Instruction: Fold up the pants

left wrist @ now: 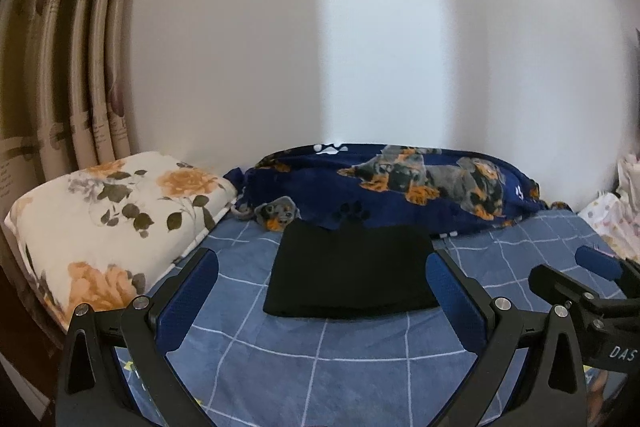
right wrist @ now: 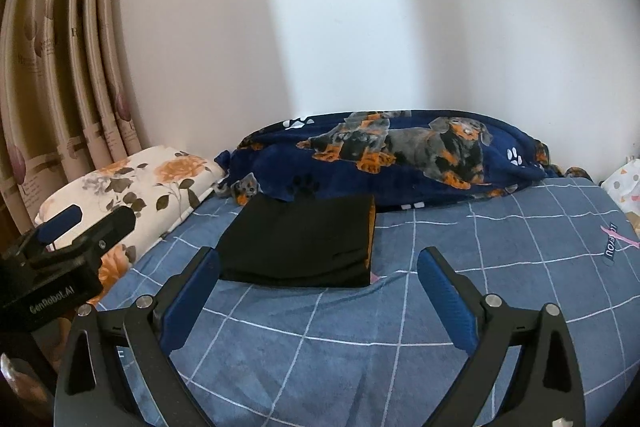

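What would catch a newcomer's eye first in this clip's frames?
The black pants lie folded into a neat rectangle on the blue checked bedsheet, with the open left gripper hovering empty before them. Behind them, against the wall, lies a navy dog-print blanket; a floral pillow is at the left.

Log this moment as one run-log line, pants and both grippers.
black pants: folded rectangle, flat on blue checked bedsheet | left gripper: open, empty | right gripper: open, empty
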